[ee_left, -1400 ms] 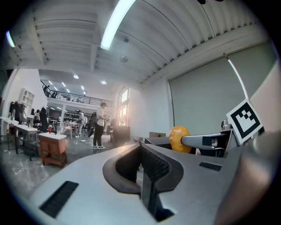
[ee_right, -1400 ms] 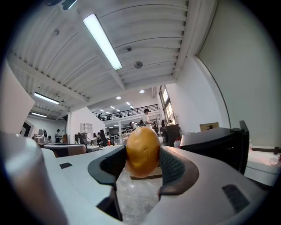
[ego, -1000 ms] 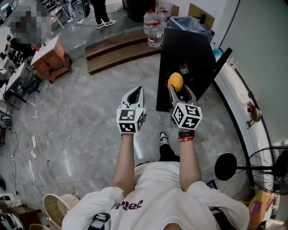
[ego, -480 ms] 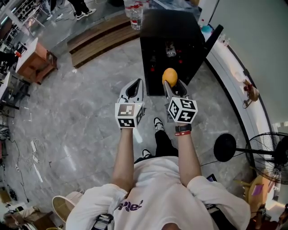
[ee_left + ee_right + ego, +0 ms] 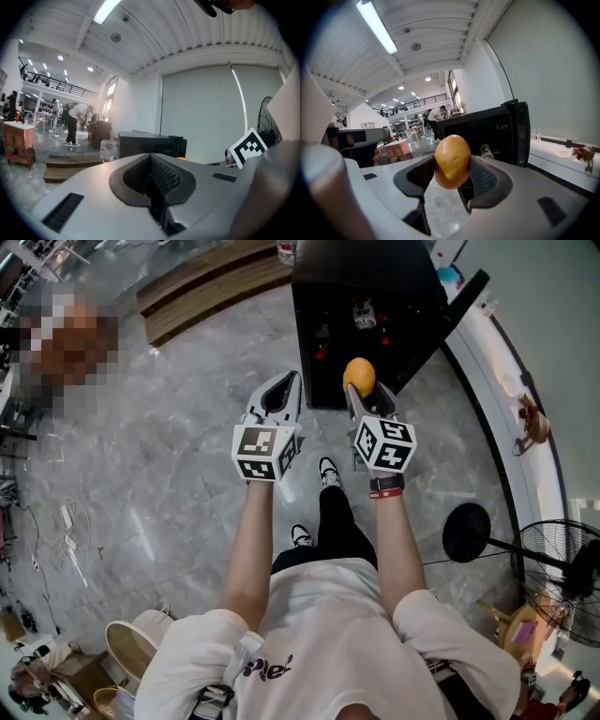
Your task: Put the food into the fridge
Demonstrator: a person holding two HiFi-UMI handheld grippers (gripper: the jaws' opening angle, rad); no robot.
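right gripper (image 5: 364,401) is clamped on a round orange fruit (image 5: 452,161), pads pressing it from both sides, and it's held out just in front of the small black fridge (image 5: 375,277). the fridge door (image 5: 466,296) hangs open on the right, and some cans (image 5: 364,313) sit on the shelves inside. left gripper (image 5: 278,399) is just beside the right one, jaws closed together with nothing in them, over the grey marble floor (image 5: 169,474).
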